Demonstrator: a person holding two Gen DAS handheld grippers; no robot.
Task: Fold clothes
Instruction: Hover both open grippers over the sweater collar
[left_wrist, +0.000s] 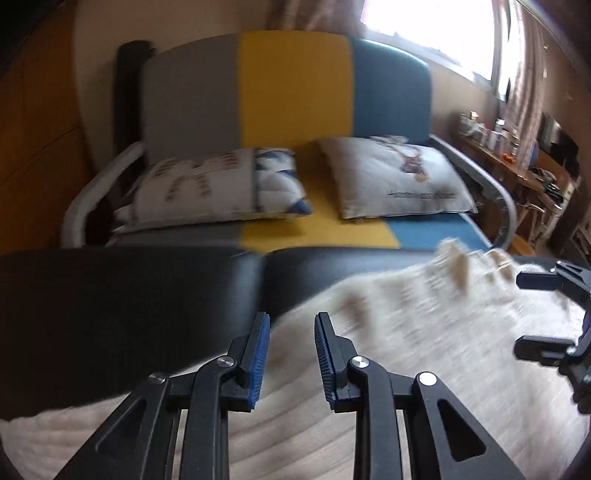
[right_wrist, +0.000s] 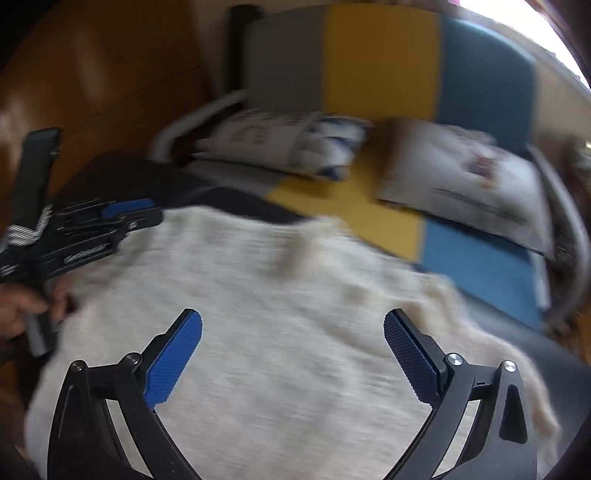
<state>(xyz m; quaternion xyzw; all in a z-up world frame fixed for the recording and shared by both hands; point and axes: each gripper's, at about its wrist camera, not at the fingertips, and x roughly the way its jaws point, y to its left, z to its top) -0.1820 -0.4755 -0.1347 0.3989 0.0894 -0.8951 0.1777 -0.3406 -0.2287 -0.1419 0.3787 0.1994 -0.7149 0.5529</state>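
A cream knitted sweater (left_wrist: 406, 350) (right_wrist: 295, 295) lies spread over a black padded surface (left_wrist: 110, 314). My left gripper (left_wrist: 291, 321) hovers over the sweater's left edge with its jaws partly apart; I see no cloth pinched between the blue pads. The right wrist view shows it side-on (right_wrist: 155, 214) at the sweater's far left corner, with a person's hand (right_wrist: 22, 310) on its handle. My right gripper (right_wrist: 293, 317) stands wide open above the middle of the sweater, nothing between its fingers. It also shows at the right edge of the left wrist view (left_wrist: 532, 314). Both views are motion-blurred.
Behind the black surface stands a sofa (left_wrist: 295, 88) in grey, yellow and blue with two printed cushions (left_wrist: 218, 184) (left_wrist: 395, 177) on its seat. A wooden cabinet (right_wrist: 92, 74) is at the left. A cluttered shelf (left_wrist: 517, 155) and a bright window (left_wrist: 424, 26) are at the right.
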